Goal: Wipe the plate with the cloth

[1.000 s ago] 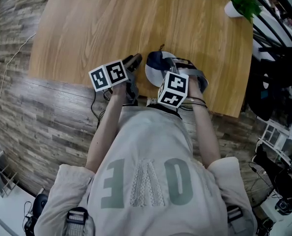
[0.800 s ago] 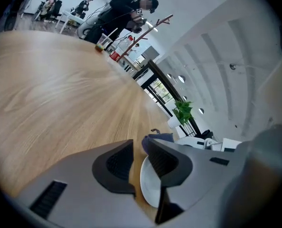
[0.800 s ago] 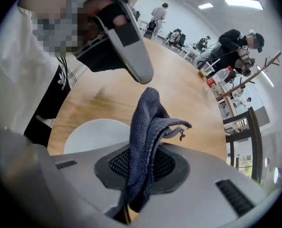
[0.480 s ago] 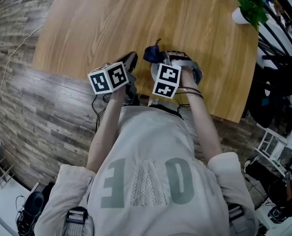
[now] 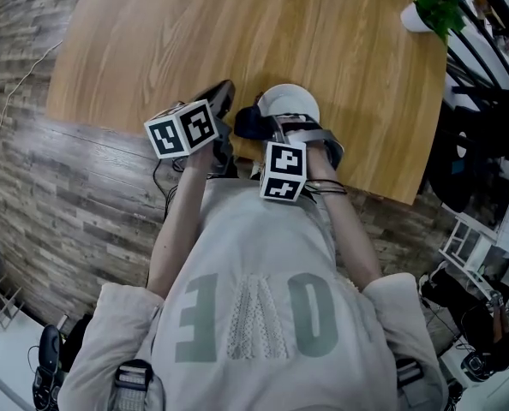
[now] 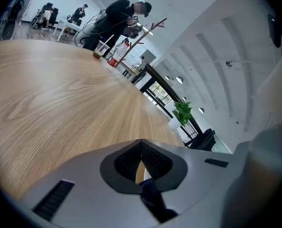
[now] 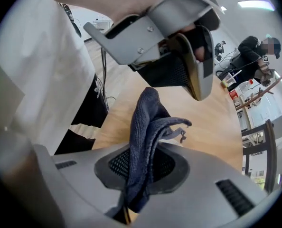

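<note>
The cloth [image 7: 148, 113] is clamped by the fingers of the right gripper [image 7: 143, 148] at 8 o'clock of the plate [image 5: 290, 101]; the fingers of the left gripper [image 6: 141, 144] are pressed together over the bench [image 5: 237, 32].

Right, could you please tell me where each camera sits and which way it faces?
Head view: on the person's head, looking down at the table, plate and cloth; torso and forearms show.
Left gripper view: on the left tongs, looking along shut jaws with cloth in their seam, across the table toward a plant; no body.
Right gripper view: on the right tongs, looking down past the gripped cloth; shirt and left hand show.
Shared: cloth and table, in all three.
</note>
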A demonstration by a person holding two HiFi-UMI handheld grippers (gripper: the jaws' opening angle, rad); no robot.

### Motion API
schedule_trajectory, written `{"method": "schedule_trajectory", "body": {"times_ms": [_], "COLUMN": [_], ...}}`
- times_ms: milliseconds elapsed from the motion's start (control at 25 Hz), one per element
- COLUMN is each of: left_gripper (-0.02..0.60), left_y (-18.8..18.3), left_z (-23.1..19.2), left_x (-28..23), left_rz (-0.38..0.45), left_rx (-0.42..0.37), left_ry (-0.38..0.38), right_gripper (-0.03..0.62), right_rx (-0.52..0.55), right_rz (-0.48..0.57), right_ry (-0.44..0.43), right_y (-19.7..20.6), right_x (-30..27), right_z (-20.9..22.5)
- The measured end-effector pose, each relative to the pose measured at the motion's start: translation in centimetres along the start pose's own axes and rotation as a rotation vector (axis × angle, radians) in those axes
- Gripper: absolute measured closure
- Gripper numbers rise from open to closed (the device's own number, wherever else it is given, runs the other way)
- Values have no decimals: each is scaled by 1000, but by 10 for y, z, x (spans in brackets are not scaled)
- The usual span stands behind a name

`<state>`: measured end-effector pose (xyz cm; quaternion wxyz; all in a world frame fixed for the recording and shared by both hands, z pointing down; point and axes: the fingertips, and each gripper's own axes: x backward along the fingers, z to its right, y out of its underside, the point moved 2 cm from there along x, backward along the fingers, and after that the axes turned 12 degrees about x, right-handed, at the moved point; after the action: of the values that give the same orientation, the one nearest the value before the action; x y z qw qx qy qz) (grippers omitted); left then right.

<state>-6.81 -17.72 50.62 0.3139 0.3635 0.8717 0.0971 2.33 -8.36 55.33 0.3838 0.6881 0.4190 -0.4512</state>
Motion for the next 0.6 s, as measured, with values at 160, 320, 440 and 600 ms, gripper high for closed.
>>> {"method": "schedule_trajectory", "body": {"times_ms": [160,320,440,600], "left_gripper": [574,574,574,574], "left_y": [-1,-8,-29,-71], "left_z": [3,13,42,114], "left_x": [-2,-1,0,12], "left_rz": [-1,13,62,179], "left_rx": [-10,-54,-143,-258], "left_ry": [7,26,83,230], "right_gripper": [537,537,537,537], "right_rx": [5,-33,-171,-416], "right_rz": [2,31,140,296], "right_ry": [-13,31,161,494], "right_y": [-2,-5,-9,2], "right_x": [0,4,31,109], "right_z": [-7,8,52,128]}}
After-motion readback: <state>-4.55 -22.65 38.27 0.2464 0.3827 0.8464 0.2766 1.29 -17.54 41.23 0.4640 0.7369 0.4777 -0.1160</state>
